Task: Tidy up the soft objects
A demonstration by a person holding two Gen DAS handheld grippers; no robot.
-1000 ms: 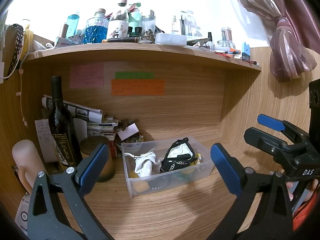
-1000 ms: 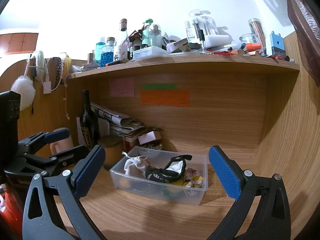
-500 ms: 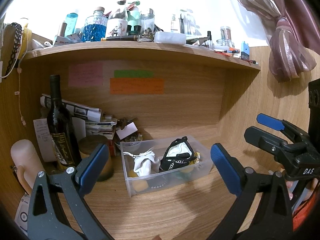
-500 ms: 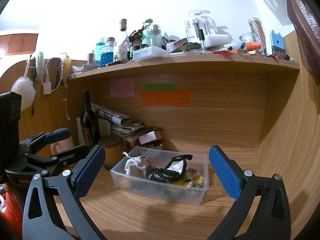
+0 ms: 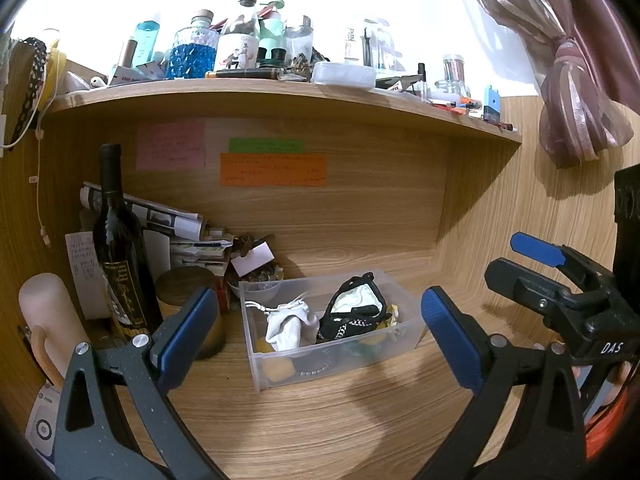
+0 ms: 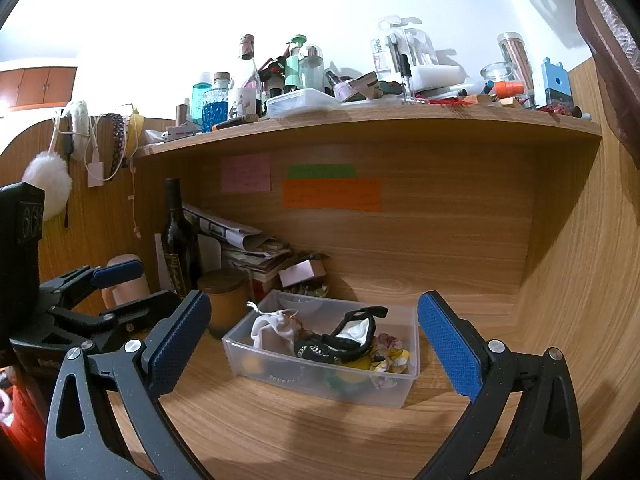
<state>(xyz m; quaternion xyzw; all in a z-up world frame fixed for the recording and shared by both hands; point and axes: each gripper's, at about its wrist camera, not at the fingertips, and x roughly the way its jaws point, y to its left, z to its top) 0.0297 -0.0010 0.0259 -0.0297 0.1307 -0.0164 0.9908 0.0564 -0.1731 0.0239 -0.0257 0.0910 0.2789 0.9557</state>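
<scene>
Both sets of fingers spread wide, grasping nothing: left gripper [image 5: 318, 334], right gripper [image 6: 314, 338]; soft items, i.e. white pouch [image 5: 289, 322] & black fabric piece [image 5: 354, 314], lie in clear bin [image 6: 320, 374], frame centre; fits sorted or pre-sort, can't tell which.

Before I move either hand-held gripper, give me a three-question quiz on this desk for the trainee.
1. True or false: the clear bin is empty.
2. What stands nearest the bin's left end? A) jar B) curtain C) pompom
3. Fill in: both the left hand-held gripper and the right hand-held gripper are ____ and hold nothing.

Key: 1 false, it holds a white pouch, a black pouch and more; 2 A; 3 open.
</scene>
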